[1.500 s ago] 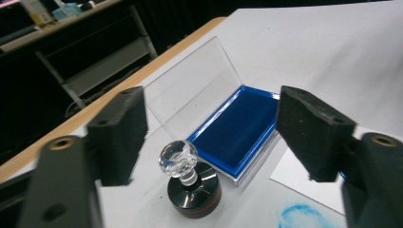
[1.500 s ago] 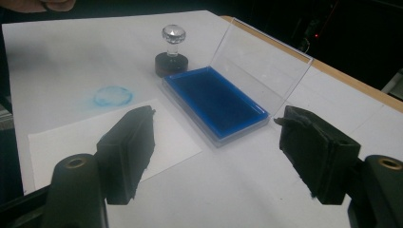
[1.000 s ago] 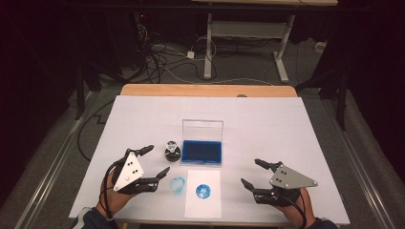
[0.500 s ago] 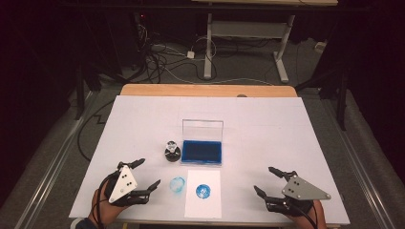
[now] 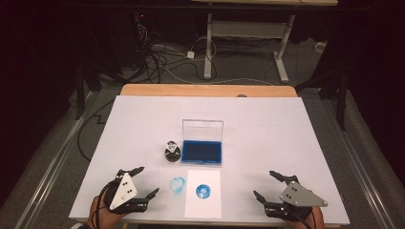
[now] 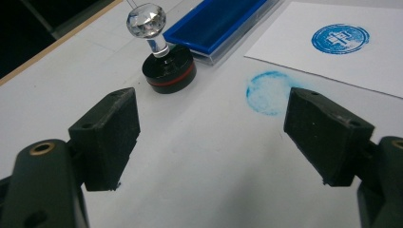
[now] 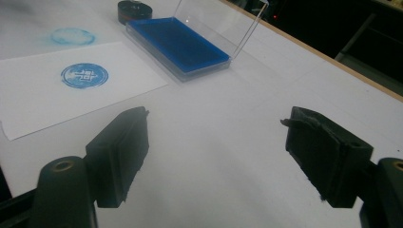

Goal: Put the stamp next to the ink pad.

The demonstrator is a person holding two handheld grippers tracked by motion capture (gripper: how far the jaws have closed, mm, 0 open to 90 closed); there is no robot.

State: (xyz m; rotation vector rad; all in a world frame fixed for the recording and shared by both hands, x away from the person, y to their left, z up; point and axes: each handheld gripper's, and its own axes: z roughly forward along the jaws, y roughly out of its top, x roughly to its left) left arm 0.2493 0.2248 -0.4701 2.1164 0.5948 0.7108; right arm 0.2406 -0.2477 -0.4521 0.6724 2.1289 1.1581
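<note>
A white-covered worktop seen from above, with two hand-held grippers at its near edge and four items grouped at the middle.

The left gripper rests low at the near left, its jaws apart with nothing between them. The right gripper sits at the near right, well apart from the items; its jaws have just been opening and now stand wide, with bare worktop between them.

One stamp stands upright, a round black base with a red band and a clear faceted knob on top (the knob looks like cut crystal in the left gripper view). Just to its right lies one ink pad, a blue tray with its clear lid raised behind it. In front of the pad lies one white sheet of paper bearing one crisp round blue print. A second, fainter blue ring is smudged directly on the worktop, just left of the sheet and nearest the left gripper. That makes two blue marks in all.
</note>
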